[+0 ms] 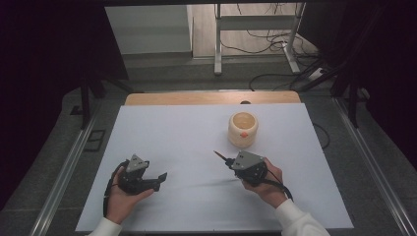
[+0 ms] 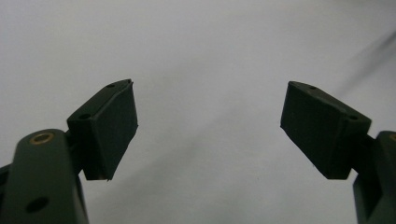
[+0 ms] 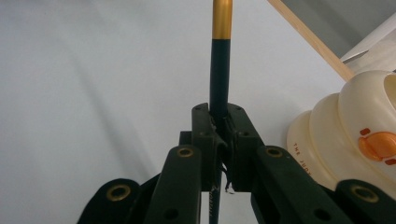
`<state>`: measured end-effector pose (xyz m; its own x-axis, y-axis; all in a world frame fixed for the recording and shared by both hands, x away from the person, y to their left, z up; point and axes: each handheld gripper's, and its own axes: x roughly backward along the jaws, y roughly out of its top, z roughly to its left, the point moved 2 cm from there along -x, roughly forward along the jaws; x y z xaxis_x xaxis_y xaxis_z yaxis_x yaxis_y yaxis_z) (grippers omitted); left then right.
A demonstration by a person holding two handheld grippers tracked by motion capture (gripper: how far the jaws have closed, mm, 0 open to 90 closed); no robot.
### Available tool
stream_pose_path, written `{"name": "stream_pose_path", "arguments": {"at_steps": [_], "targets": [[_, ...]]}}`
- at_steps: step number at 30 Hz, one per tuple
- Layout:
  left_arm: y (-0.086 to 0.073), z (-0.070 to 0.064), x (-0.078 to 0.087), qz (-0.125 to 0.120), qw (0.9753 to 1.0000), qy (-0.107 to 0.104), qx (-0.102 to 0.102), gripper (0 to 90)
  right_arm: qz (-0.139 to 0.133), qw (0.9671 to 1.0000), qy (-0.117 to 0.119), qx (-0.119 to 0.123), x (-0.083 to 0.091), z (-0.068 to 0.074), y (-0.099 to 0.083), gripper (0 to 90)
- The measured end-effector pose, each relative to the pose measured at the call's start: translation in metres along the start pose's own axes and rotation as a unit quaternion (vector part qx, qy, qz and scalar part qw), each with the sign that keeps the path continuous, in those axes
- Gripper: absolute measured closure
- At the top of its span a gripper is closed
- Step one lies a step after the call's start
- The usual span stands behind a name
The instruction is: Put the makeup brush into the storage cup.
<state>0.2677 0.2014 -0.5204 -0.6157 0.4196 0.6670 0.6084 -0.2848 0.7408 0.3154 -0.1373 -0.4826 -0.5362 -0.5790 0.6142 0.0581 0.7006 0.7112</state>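
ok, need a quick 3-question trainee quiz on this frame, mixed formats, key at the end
1. True or false: the left hand-held gripper is shut on something.
2. What does the right hand-held gripper hold?
A. spoon
B. dark pencil with a gold end
C. cable
3. Fill in: the cream ribbed cup stands on the white ___, beyond the right hand-held gripper.

Key: 1 false, its jaws stand wide apart with nothing between; 2 B; 3 sheet.
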Motion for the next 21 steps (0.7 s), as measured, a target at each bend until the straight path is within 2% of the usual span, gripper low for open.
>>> {"name": "stream_pose_path", "arguments": {"at_steps": [11, 21], "targets": [[0.0, 0.0, 0.0, 0.0, 1.0, -0.001, 0.0, 18.9, -0.015, 0.9997, 0.001, -0.018, 0.001, -0.006, 0.006, 84.4], [0.0, 0.0, -0.001, 0.0, 1.0, -0.003, -0.003, 18.6, -0.024, 0.9994, -0.007, -0.025, 0.002, -0.011, 0.011, 84.4]]}}
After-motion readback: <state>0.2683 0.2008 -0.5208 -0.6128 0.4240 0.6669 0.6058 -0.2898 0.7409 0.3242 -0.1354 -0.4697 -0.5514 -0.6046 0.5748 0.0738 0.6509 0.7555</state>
